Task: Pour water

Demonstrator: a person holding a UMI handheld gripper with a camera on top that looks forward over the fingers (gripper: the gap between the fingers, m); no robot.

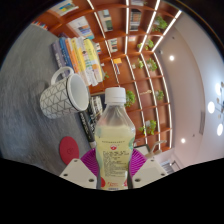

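Grey, smooth tabletop (40, 125) fills the space beside and beyond the gripper, seen at a strong tilt, with tall wooden shelving (125, 45) full of books and potted plants rising behind it and rows of ceiling lights (160, 20) overhead. A clear plastic bottle with a white cap and pink label (114, 130) stands between the two fingers of the gripper (113, 165), whose magenta pads (91, 160) press against its lower sides, so the fingers are closed around it and holding it. Beyond the bottle sits a white ceramic mug with a dark geometric pattern (64, 95), handle showing, well apart from the bottle. A small red round lid-like object (68, 149) lies on the table just beside the fingers. Bare tabletop surrounds the mug.
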